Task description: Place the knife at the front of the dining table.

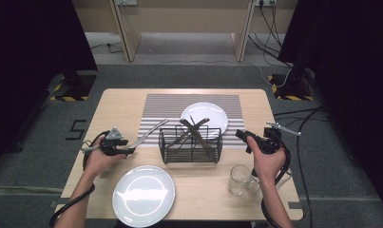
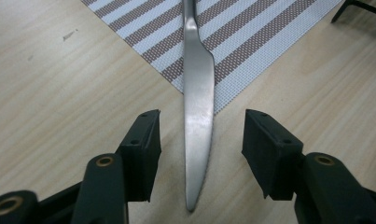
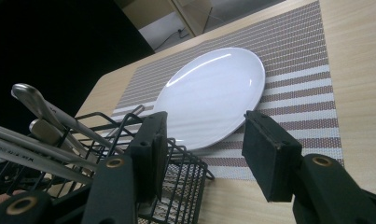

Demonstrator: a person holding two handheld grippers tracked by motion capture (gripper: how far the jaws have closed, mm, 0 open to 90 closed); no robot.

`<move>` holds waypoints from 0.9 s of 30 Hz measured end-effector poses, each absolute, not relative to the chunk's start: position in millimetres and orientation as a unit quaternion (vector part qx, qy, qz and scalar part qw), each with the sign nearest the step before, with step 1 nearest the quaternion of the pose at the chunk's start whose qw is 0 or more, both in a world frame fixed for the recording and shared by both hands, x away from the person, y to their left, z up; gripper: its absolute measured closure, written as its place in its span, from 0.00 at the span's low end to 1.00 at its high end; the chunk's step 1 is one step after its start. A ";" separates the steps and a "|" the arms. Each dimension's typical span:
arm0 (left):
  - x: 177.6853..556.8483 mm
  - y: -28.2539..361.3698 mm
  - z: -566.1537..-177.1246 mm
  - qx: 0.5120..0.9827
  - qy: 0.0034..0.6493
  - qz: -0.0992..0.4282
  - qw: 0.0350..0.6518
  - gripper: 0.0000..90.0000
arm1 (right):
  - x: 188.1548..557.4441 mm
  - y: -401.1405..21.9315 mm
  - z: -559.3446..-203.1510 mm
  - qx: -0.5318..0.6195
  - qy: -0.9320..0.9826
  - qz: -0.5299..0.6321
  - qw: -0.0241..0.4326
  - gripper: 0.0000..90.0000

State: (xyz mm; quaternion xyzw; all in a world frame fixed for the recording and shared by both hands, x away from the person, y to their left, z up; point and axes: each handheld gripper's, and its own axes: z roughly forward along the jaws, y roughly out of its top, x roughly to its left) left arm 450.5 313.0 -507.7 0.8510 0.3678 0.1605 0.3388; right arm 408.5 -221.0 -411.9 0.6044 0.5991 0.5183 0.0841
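Left gripper released, straddling knife on wooden table; grey floor beyond.

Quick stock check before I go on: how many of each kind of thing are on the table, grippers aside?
Plates: 2, near one and far one
Knife on the table: 1
Wire basket: 1, cutlery inside too tangled to count
Glasses: 2
Striped placemat: 1
Total: 7

The floor left of the table bears a black mark like the figure 5.
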 end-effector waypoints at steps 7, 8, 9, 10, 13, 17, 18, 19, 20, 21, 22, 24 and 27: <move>451.4 315.9 -509.7 0.850 0.377 0.143 0.340 0.59 | 408.1 -220.6 -411.1 0.603 0.599 0.520 0.084 0.56; 451.8 316.1 -509.9 0.848 0.380 0.140 0.341 0.59 | 408.0 -220.6 -411.0 0.603 0.599 0.520 0.085 0.56; 452.6 316.8 -510.1 0.847 0.382 0.136 0.344 0.59 | 408.0 -220.6 -411.0 0.603 0.599 0.520 0.085 0.56; 453.2 317.3 -510.1 0.847 0.382 0.134 0.345 0.60 | 408.0 -220.5 -411.0 0.603 0.599 0.520 0.085 0.56; 454.7 317.8 -509.9 0.845 0.385 0.130 0.347 0.62 | 407.9 -220.2 -410.8 0.603 0.599 0.521 0.085 0.56; 454.7 316.8 -509.1 0.846 0.385 0.120 0.349 0.66 | 407.9 -220.6 -410.8 0.603 0.598 0.521 0.084 0.56; 454.0 316.1 -509.1 0.846 0.386 0.120 0.349 0.68 | 407.7 -220.6 -410.5 0.603 0.598 0.522 0.084 0.56; 453.5 315.6 -509.1 0.846 0.385 0.120 0.350 0.69 | 407.6 -220.8 -410.5 0.602 0.598 0.521 0.086 0.56; 453.0 315.3 -509.2 0.845 0.385 0.119 0.351 0.70 | 407.5 -220.9 -410.2 0.602 0.598 0.522 0.085 0.56; 452.2 314.9 -508.9 0.846 0.385 0.116 0.351 0.72 | 407.5 -221.0 -410.1 0.602 0.598 0.523 0.085 0.56; 451.5 314.4 -508.7 0.846 0.385 0.115 0.350 0.73 | 407.5 -221.1 -410.1 0.602 0.598 0.523 0.086 0.56; 450.8 313.8 -508.1 0.848 0.385 0.115 0.346 0.76 | 407.5 -221.1 -410.1 0.602 0.598 0.522 0.085 0.56; 448.8 310.0 -507.1 0.848 0.388 0.113 0.343 0.79 | 407.5 -220.5 -410.4 0.602 0.598 0.522 0.085 0.56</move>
